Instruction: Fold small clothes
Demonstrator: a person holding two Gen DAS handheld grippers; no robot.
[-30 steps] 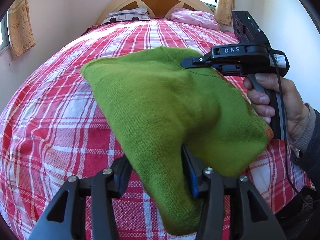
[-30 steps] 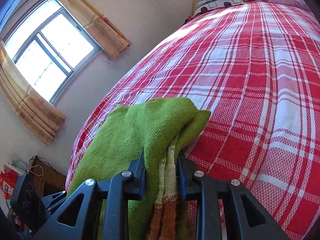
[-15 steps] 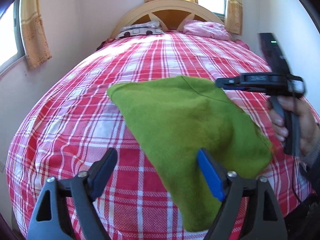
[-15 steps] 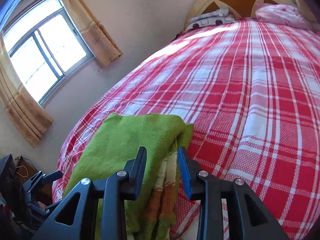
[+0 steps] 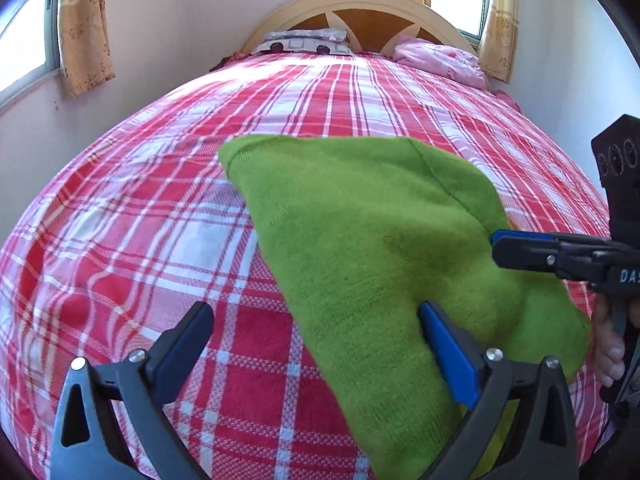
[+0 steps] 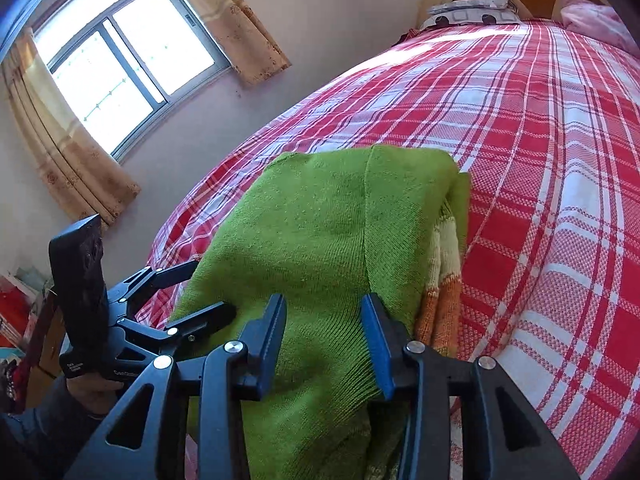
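Both wrist views look steeply down, close over the green sweater (image 5: 372,248) on the plaid bed (image 6: 540,128), toward the headboard (image 5: 360,12).

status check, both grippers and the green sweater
Left gripper opening wide, pads off the cloth. Right gripper opening, knit between its pads, grip loosening. Green sweater folded on the plaid bedspread. Nothing in the way.

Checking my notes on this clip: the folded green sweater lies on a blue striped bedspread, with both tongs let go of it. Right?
Not quite. The bedspread is red and white plaid, not blue striped, as the left wrist view shows. The green sweater does lie folded on it, released by both tongs.
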